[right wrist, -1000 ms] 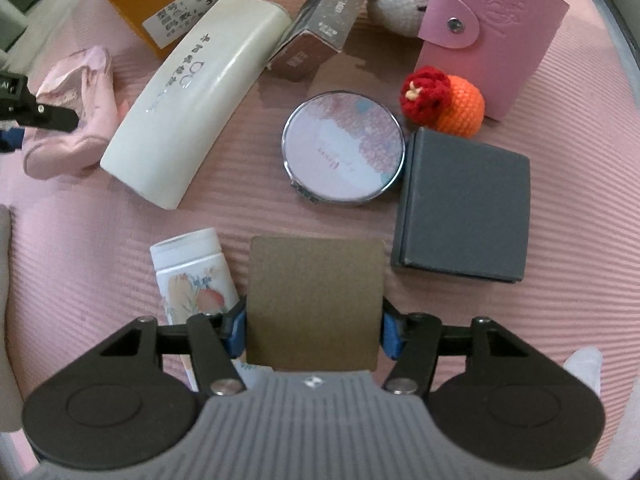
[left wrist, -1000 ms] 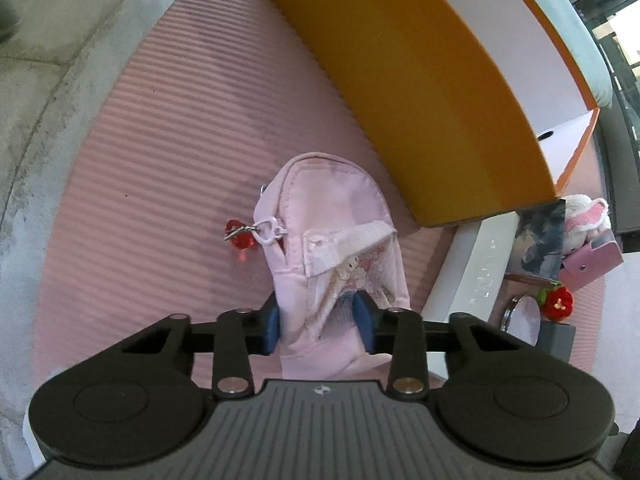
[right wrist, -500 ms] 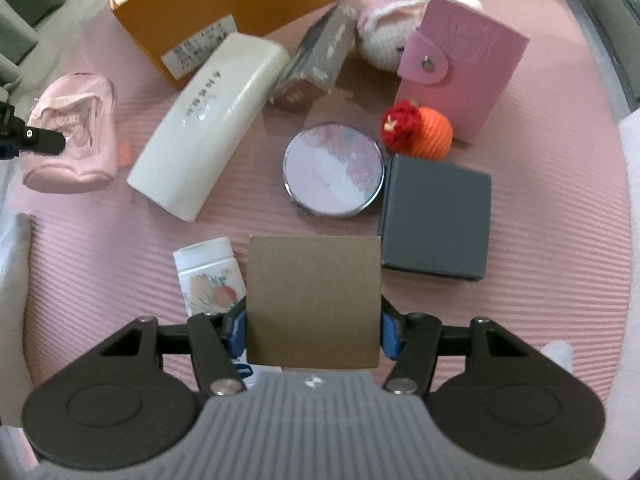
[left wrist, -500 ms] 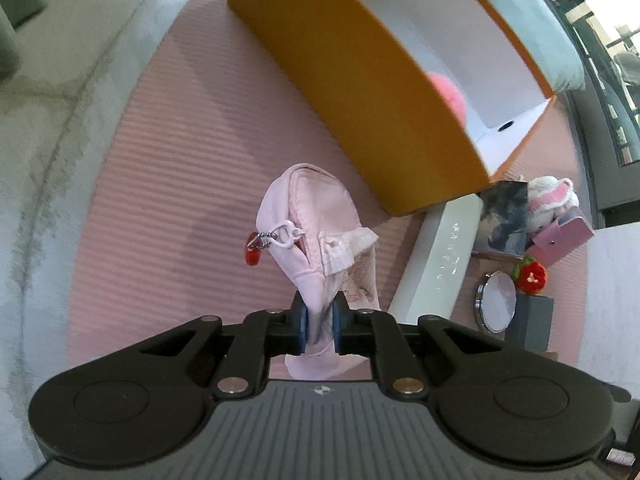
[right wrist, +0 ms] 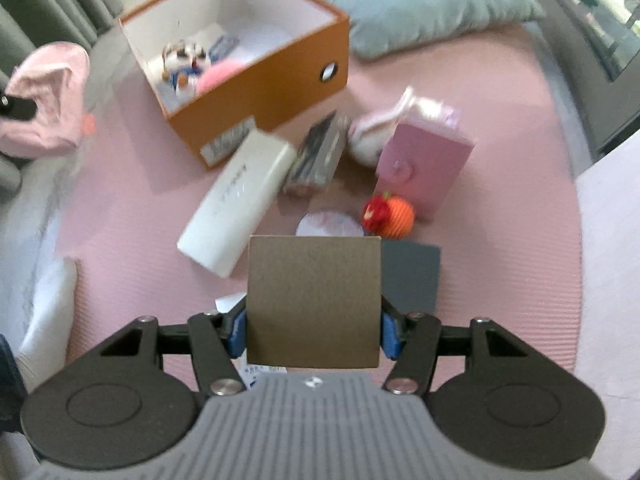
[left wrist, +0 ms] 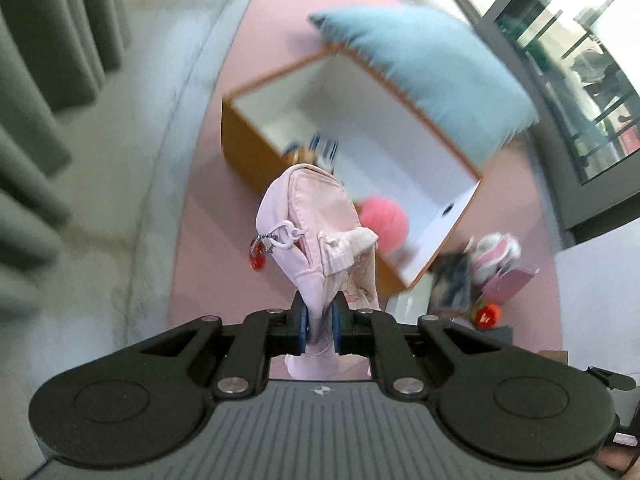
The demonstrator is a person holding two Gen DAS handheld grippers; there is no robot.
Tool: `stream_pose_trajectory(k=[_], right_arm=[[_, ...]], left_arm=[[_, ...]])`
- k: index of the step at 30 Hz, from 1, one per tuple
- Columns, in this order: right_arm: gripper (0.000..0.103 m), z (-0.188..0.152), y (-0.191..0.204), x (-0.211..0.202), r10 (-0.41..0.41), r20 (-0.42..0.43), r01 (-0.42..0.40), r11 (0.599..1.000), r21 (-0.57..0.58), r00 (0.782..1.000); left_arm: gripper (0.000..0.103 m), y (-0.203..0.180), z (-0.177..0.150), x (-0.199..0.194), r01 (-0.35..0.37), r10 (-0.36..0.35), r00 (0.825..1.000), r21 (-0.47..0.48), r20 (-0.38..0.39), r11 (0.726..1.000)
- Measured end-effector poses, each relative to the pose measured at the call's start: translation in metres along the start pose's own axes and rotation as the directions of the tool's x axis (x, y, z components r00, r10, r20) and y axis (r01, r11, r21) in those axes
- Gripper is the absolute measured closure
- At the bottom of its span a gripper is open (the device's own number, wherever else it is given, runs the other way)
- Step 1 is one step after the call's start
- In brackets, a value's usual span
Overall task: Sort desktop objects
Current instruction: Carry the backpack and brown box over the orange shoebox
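Observation:
My left gripper (left wrist: 320, 330) is shut on a small pink pouch (left wrist: 316, 224) with a red charm, held in the air in front of the open orange box (left wrist: 240, 136). The pouch also shows at the far left of the right wrist view (right wrist: 48, 100). My right gripper (right wrist: 314, 330) is shut on a brown square box (right wrist: 314, 300), held above the pink mat (right wrist: 500, 120). The orange box (right wrist: 260, 92) holds a pink ball (right wrist: 218, 74) and a small toy.
On the mat lie a white case (right wrist: 240, 204), a dark box (right wrist: 318, 156), a plush (right wrist: 376, 132), a pink card wallet (right wrist: 424, 160), an orange-red knitted ball (right wrist: 390, 212), a round mirror (right wrist: 330, 224) and a grey box (right wrist: 412, 276). A blue cushion (right wrist: 420, 4) lies behind the orange box.
My left gripper closed on the pouch and lifted it off the mat toward the orange box. My right gripper rose and pulled back with the brown box.

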State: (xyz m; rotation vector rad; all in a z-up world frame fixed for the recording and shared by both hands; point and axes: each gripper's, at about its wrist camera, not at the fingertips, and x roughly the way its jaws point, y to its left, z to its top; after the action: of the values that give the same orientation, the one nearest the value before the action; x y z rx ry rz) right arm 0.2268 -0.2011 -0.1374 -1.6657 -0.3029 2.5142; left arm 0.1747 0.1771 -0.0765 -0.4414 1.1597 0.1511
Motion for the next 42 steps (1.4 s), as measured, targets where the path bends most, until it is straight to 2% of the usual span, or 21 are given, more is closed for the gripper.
stream_pose_trajectory(k=[5,12,21,26,32,36,42], right_arm=[[0.04,0.011,-0.002,-0.025,-0.003,0.034,0.003,1.0,-0.02,0.999],[0.04,0.038,0.003,-0.042,0.003,0.077,0.004,0.995,-0.1,0.997],[0.04,0.124,0.037,-0.047,0.06,0.183,-0.019,0.976,-0.219,0.981],[0.04,0.17,0.061,-0.029,0.102,0.211,-0.042,0.962,-0.27,0.972],[0.04,0.208,0.081,0.009,0.135,0.221,-0.06,0.947,-0.316,0.966],[0.04,0.222,0.092,0.039,0.126,0.237,-0.03,0.928,-0.371,0.963],[0.04,0.235,0.095,0.08,0.104,0.223,-0.01,0.922,-0.386,0.969]], left_arm=[[0.089,-0.013,0.014,-0.015,0.042,-0.042,0.998,-0.012,0.038,0.999],[0.089,-0.023,0.029,0.0,0.062,-0.063,0.998,0.009,0.026,0.998],[0.089,-0.025,0.078,0.042,0.091,-0.091,0.995,0.004,0.027,0.996],[0.089,-0.024,0.103,0.077,0.121,-0.12,0.992,-0.024,0.025,0.992],[0.089,-0.023,0.122,0.125,0.133,-0.133,0.991,-0.06,0.019,0.989],[0.089,-0.021,0.128,0.151,0.12,-0.119,0.993,-0.08,0.022,0.99],[0.089,-0.015,0.124,0.182,0.108,-0.105,0.994,-0.12,0.036,0.987]])
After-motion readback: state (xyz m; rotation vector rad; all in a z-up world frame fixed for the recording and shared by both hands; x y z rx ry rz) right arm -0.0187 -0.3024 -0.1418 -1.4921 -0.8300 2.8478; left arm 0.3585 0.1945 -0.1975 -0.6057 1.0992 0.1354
